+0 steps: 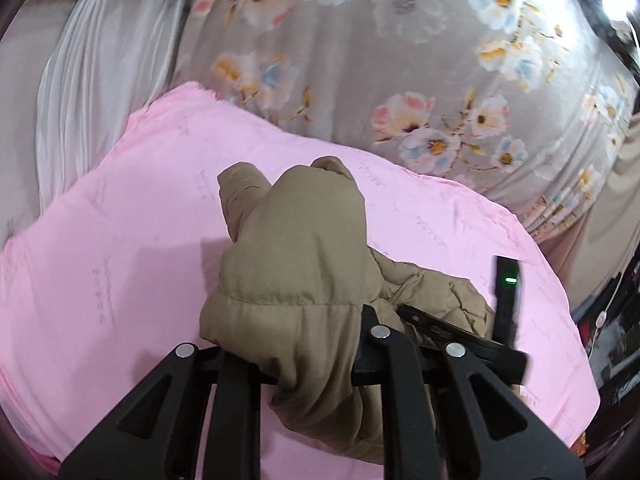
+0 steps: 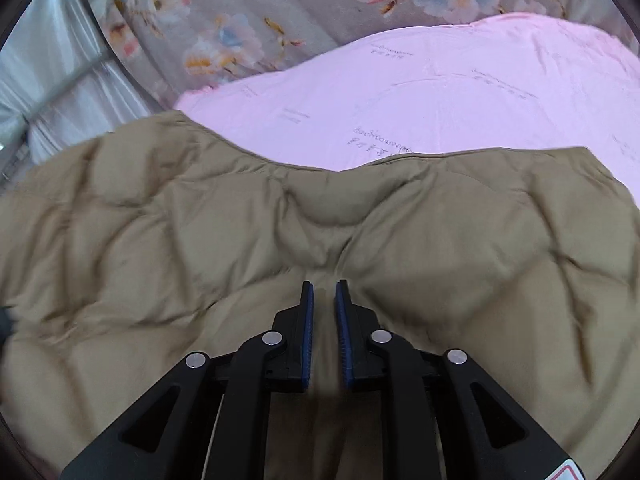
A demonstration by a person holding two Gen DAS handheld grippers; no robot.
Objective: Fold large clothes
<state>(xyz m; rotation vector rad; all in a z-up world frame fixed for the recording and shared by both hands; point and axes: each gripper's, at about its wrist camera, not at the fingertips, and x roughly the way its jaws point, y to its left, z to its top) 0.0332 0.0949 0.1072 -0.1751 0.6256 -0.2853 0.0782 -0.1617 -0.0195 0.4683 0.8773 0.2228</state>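
Through the left wrist camera, your left gripper was clenched on a bunched tan sleeve or corner of the padded jacket, the fabric swallowing the jaws and rising straight ahead of them, lifted off the pink sheet. The sheet lay open to the left and ahead, with the flowered bedspread beyond it; a black device with a green light stood just to the right, near enough to snag. Through the right wrist camera, your right gripper hovered over the jacket's quilted body with its blue pads nearly together and a narrow gap showing; I could not tell whether fabric was pinched. The jacket ran crosswise, its far edge meeting bare pink sheet, so free room lay ahead.
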